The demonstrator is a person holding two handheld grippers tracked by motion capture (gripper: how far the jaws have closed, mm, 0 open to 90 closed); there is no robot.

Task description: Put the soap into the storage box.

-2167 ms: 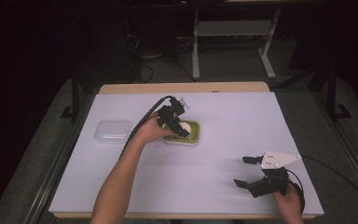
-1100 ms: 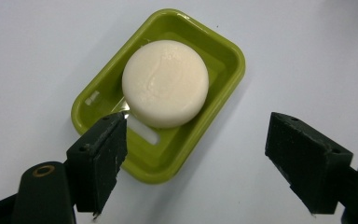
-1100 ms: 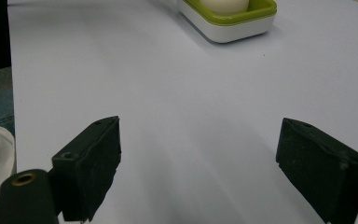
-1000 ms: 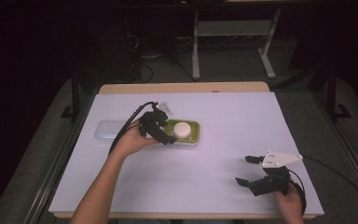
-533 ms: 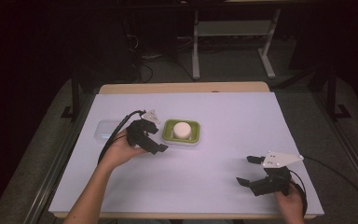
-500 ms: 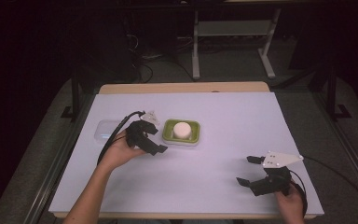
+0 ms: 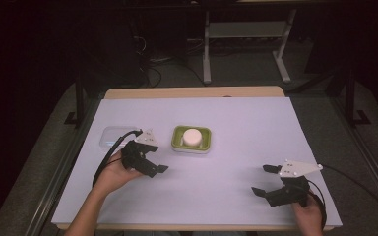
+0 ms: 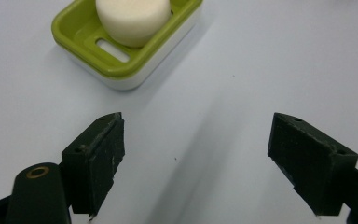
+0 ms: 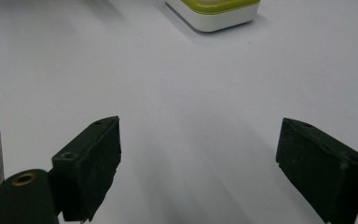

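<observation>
A green soap dish (image 7: 179, 142) with a white base sits mid-table, and a round white soap bar (image 7: 193, 135) lies in it. My left gripper (image 7: 156, 158) hovers open just left of the dish and nearer the person, with nothing between its jaws. In the left gripper view the dish (image 8: 121, 60) and soap (image 8: 133, 18) lie ahead, up and to the left of the open left gripper (image 8: 196, 158). My right gripper (image 7: 263, 180) rests open near the front right of the table. The right gripper view shows the dish (image 9: 216, 16) far ahead of the open right gripper (image 9: 198, 163).
A clear plastic lid or box (image 7: 113, 136) lies left of the dish, just behind the left hand. A white sheet (image 7: 275, 128) covers the table, with dark floor and metal stands beyond its far edge. Cables trail from both grippers.
The left gripper has drawn back from over the dish, moving left and toward the person, and the soap now lies uncovered in the dish. The right gripper has stayed put.
</observation>
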